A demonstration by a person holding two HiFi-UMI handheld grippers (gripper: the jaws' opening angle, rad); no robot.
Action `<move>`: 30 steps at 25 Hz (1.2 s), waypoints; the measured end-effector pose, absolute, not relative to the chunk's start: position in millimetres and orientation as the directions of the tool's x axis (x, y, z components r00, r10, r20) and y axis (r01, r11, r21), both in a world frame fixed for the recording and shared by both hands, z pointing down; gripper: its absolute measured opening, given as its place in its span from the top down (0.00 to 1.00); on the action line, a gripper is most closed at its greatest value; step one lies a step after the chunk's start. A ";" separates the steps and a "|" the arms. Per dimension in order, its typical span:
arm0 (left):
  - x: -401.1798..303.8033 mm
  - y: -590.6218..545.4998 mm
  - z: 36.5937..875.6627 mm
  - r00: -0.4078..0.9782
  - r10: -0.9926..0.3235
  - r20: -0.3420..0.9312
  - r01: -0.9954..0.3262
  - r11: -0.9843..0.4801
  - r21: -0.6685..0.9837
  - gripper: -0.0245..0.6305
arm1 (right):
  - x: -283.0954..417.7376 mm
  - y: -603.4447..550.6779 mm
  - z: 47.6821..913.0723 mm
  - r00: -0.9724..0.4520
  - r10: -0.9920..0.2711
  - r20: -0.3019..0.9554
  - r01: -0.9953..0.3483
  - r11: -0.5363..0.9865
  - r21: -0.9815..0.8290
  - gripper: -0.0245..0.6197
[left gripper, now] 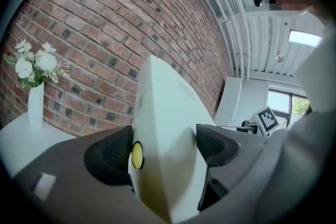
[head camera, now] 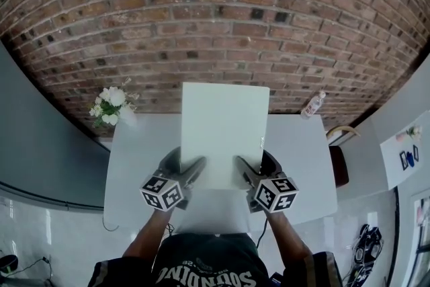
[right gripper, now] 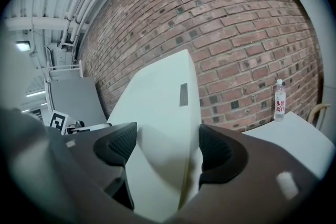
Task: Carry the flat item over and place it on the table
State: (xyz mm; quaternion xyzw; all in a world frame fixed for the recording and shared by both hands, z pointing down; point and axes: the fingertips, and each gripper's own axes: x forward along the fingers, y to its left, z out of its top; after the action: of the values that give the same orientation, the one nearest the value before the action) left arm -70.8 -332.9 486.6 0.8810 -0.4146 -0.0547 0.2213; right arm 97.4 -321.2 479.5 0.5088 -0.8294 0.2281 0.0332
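A flat white board-like item is held level over the white table, between both grippers. My left gripper is shut on its near left edge, and my right gripper is shut on its near right edge. In the left gripper view the item fills the gap between the dark pads, with a small yellow round spot on its edge. The right gripper view shows the same item clamped between both pads. Whether the item touches the table is hidden.
A white vase of white flowers stands at the table's far left corner. A clear bottle stands at the far right corner. A brick wall rises behind the table. A chair sits at the right side.
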 end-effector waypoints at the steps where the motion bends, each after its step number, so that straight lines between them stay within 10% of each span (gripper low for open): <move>1: -68.3 -335.9 487.2 0.652 -0.753 0.088 -0.705 -0.560 0.435 0.37 | 99.9 -323.8 480.2 -0.479 -0.830 0.288 -0.860 0.376 -0.346 0.39; 30: -42.7 -365.9 566.4 0.631 -0.739 0.235 -0.733 -0.470 0.491 0.37 | 126.4 -357.8 563.2 -0.505 -0.763 0.404 -0.840 0.326 -0.433 0.40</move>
State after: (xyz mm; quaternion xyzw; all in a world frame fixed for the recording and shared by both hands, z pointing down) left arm -42.7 -365.9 566.4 0.8574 -0.4293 -0.0048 0.2839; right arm 126.4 -357.8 563.2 0.4936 -0.8119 0.3051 0.0633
